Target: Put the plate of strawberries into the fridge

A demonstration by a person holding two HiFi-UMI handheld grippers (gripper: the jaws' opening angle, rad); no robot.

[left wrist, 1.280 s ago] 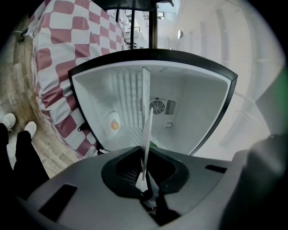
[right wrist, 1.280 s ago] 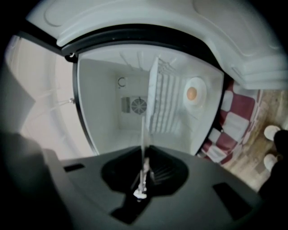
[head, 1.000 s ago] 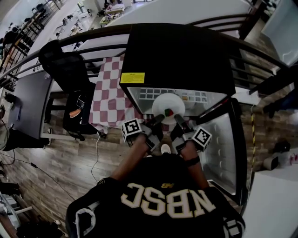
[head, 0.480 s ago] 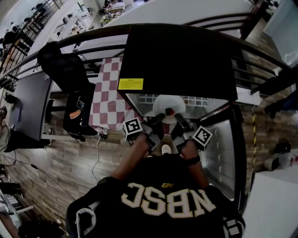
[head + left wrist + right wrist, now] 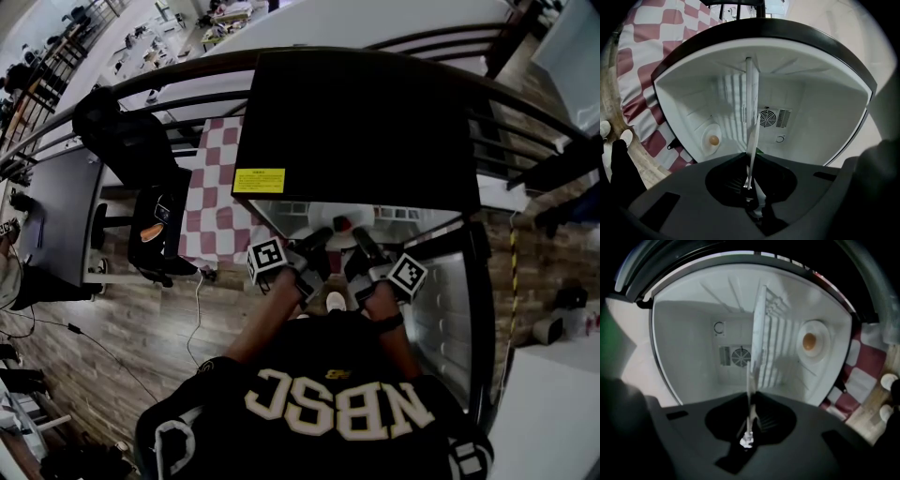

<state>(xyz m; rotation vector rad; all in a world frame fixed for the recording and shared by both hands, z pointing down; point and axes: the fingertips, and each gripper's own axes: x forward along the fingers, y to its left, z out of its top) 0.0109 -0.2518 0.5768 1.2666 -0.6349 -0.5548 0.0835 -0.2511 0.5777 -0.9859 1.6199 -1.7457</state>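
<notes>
both claws are clamped on the plate, one on each side. the left claw (image 5: 750, 180) pinches the left rim and the right claw (image 5: 749, 425) pinches the right rim, so the plate (image 5: 330, 232) sits level and the strawberries (image 5: 342, 223) don't roll off. in each claw view the plate shows edge-on as a thin white line running out from between the jaws, so i judge the bite is on the rim only.

the plate is at the mouth of the fridge (image 5: 356, 122), mostly tucked under its black top, with the near edge poking out toward me. the door (image 5: 441, 300) is swung wide to the right, so nothing blocks the way in. the inside looks bare white, with a fan grille (image 5: 765, 118) on the back wall.

my read is mid-insert, plate not set down yet. next it needs a level push in, a lower onto the fridge floor, then both sides let go together.
</notes>
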